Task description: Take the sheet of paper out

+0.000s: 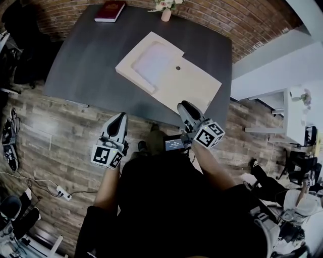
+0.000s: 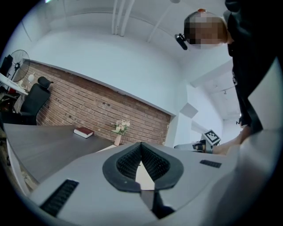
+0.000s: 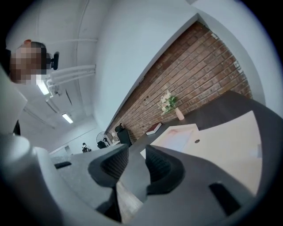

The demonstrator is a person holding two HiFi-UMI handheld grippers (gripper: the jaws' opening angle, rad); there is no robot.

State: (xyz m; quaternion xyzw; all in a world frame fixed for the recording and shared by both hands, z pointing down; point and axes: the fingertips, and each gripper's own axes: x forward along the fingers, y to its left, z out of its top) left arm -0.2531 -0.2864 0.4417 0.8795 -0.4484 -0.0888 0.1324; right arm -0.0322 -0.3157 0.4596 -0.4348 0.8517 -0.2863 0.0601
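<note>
Grey-shelled and black-padded, the two tools are held out in front of us with both forearms stretched forward and slightly apart. The left hand-held gripper [image 1: 120, 121] points forward over the wooden floor [image 1: 60, 136], short of the near edge of the dark grey worktop [image 1: 91, 60]. Its own view shows its ribbed pads [image 2: 129, 162] meeting at the tips with nothing between them. The right hand-held gripper [image 1: 185, 108] is held further forward, its tips over the worktop's near edge, and its jaws stand a little apart, with only worktop and floor showing through the gap. On the worktop lies a pale, flat wooden box [image 1: 189, 85], set at an angle. The sheet of paper [image 1: 153, 63] lies flat in the open recess at the box's far-left end, beyond a small round knob [image 1: 177, 67]. The paper sits well ahead of both tools, up and to the left of the right one, and neither touches the box. A red book [image 1: 110, 10] and a small vase of flowers [image 1: 166, 10] stand at the far edge by the brick wall [image 1: 242, 25].
</note>
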